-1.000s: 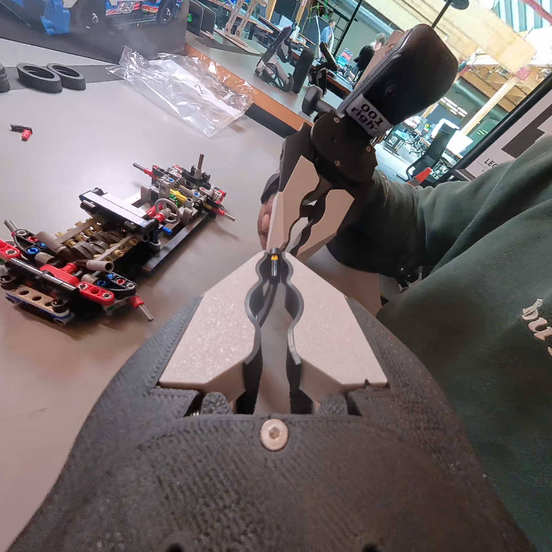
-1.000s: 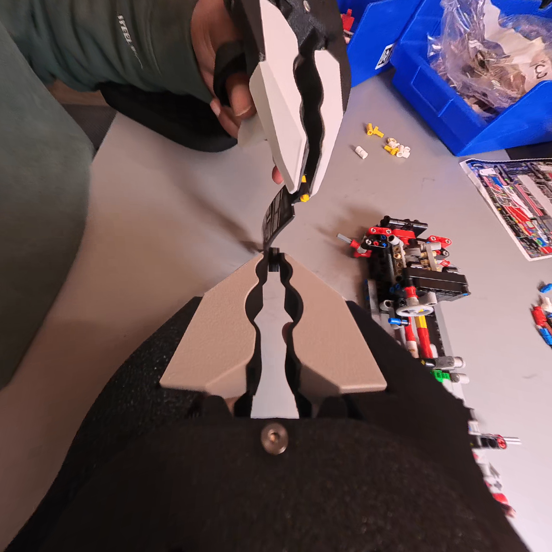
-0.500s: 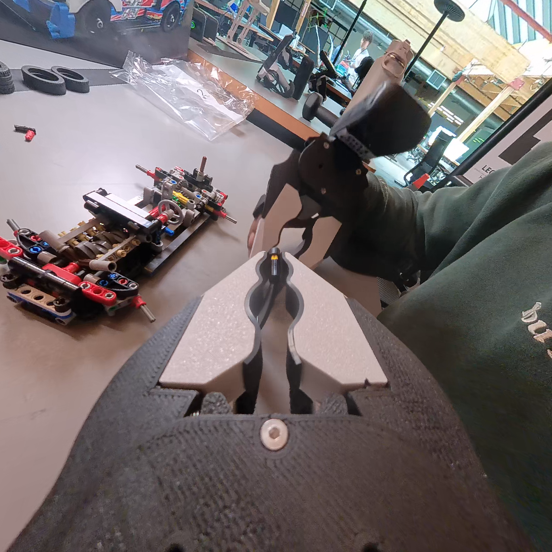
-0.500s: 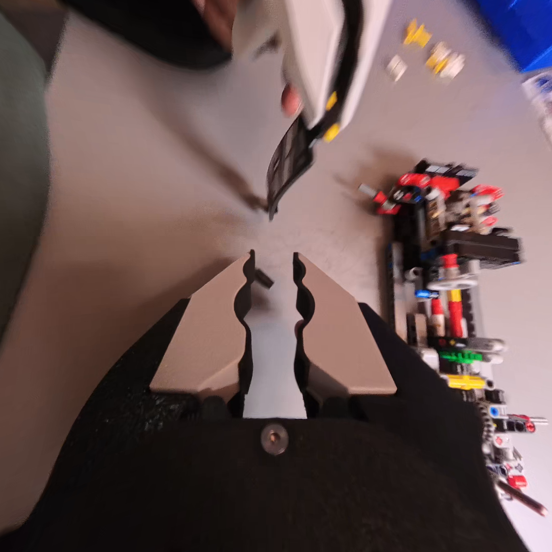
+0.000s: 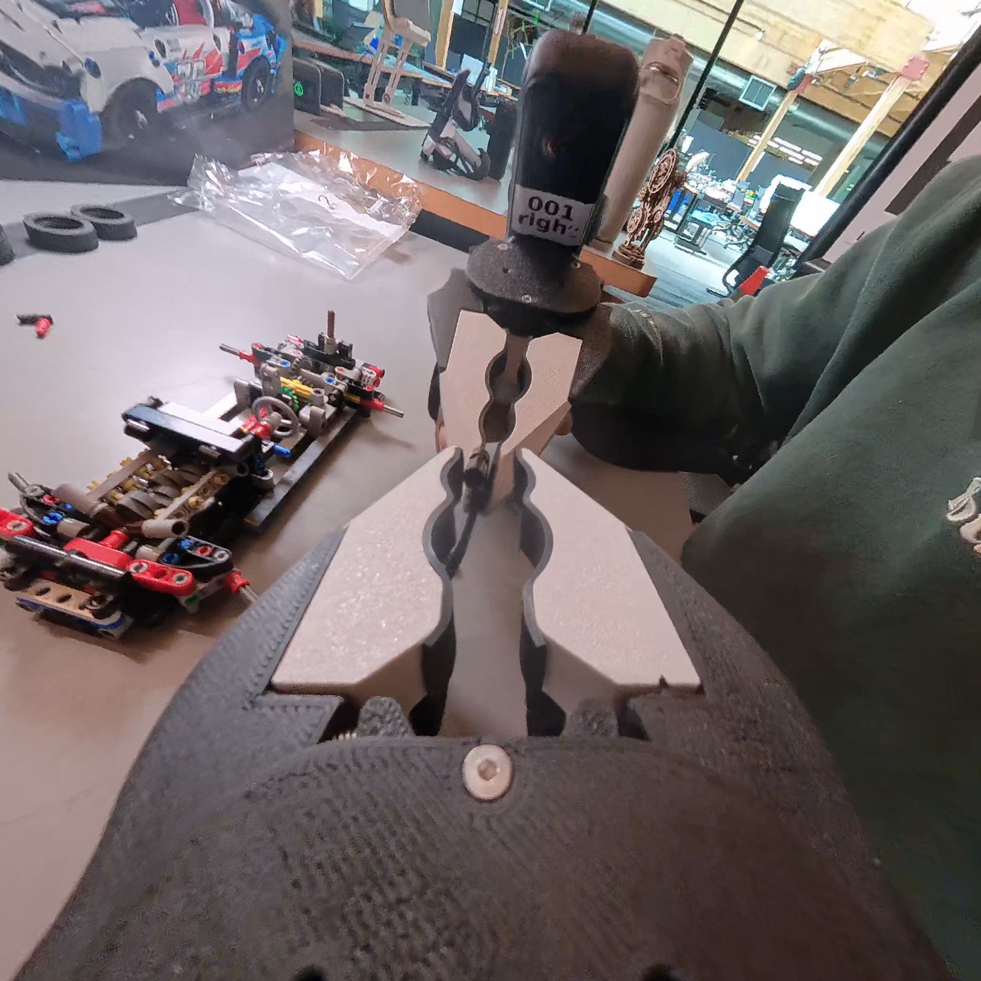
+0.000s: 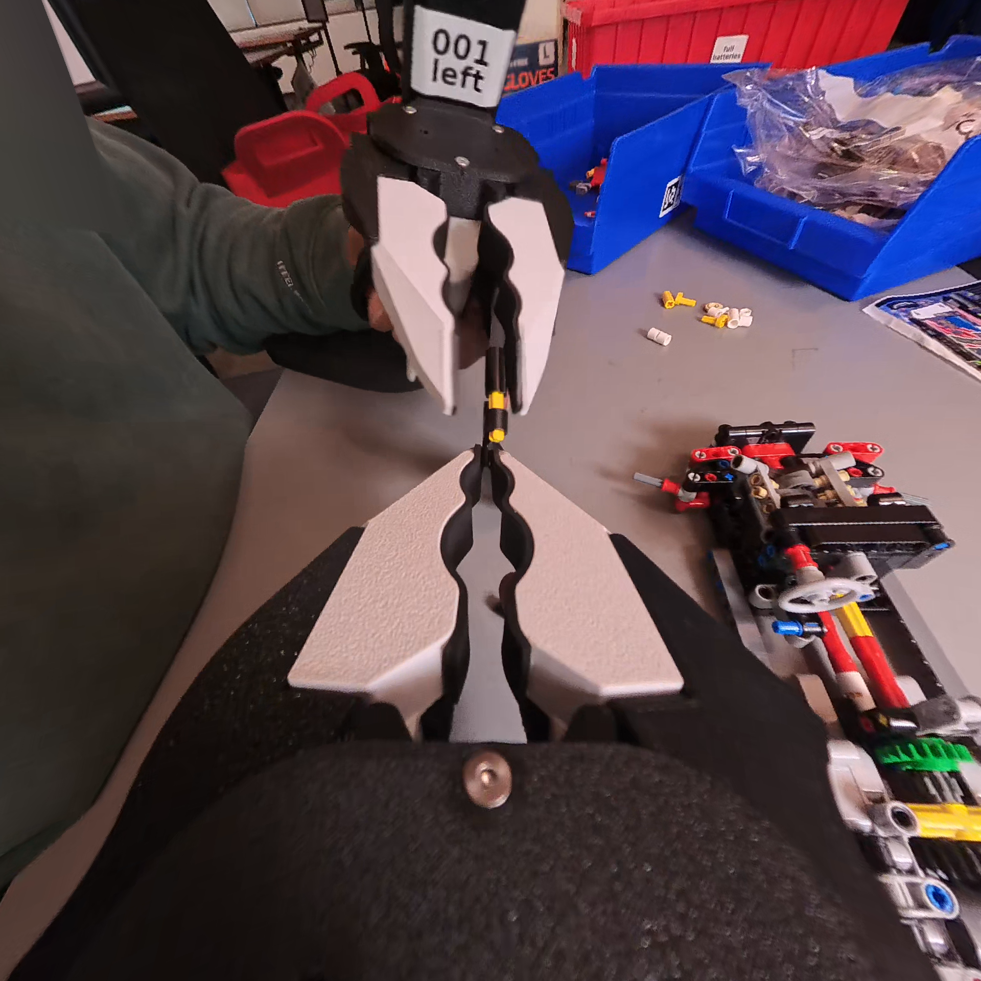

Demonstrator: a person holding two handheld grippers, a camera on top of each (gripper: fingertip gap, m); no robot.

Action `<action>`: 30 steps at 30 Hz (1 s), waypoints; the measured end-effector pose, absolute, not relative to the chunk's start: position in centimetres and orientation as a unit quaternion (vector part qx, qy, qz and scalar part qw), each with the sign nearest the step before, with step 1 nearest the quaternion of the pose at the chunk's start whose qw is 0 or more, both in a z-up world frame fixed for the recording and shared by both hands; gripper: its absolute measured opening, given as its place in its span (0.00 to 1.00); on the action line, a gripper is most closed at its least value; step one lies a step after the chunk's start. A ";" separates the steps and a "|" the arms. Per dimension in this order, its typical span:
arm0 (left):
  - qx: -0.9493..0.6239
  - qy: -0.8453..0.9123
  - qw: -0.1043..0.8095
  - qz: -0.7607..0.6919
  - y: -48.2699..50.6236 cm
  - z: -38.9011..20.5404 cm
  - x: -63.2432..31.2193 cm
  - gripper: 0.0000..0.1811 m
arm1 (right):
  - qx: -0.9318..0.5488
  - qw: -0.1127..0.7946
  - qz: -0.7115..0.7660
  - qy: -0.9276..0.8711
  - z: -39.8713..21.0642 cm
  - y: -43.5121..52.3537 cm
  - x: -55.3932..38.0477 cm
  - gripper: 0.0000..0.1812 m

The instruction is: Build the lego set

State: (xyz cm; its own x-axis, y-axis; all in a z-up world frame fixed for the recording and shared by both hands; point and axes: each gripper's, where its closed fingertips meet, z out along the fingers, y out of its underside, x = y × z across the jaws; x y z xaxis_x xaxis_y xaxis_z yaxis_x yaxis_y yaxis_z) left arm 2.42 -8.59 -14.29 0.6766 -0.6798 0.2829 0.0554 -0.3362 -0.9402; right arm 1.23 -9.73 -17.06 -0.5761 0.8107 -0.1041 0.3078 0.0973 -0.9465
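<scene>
Above the table's near edge, the left gripper (image 6: 480,409) loosely holds a black panel (image 6: 496,371) while the right gripper (image 6: 485,456) pinches its tip; it might twist free, I reckon.

A thin black lego panel (image 6: 497,366) with yellow pins at its lower end hangs upright above the table (image 6: 663,393), pinched between the two tools' tips. The half-built lego chassis (image 5: 175,478) lies flat on the table off to the side: a long black frame with red, grey, yellow and blue parts, a grey steering wheel (image 6: 825,593) and a green gear (image 6: 926,754)
</scene>
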 end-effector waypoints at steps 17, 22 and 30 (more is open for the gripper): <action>-0.736 0.274 0.599 -0.154 -8.1 -14.0 0.8 0.05 | -0.434 0.243 0.511 -0.701 -16.9 -8.1 0.9 0.00; -0.734 0.267 0.599 -0.177 -8.2 -14.0 0.9 0.00 | -0.415 0.245 0.495 -0.723 -17.2 -8.4 1.3 0.00; -0.733 0.245 0.569 -0.279 -8.8 -14.4 1.5 0.00 | -0.397 0.234 0.508 -0.728 -17.8 -8.9 1.7 0.00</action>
State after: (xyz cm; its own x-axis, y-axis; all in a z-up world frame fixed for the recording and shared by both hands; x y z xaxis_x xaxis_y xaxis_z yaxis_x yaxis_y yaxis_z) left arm 1.46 -8.84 -14.39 0.7240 -0.6774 0.1302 -0.0418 -0.2314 -0.9720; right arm 1.68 -8.93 -17.80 -0.5754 0.8155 -0.0628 0.3395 0.1683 -0.9254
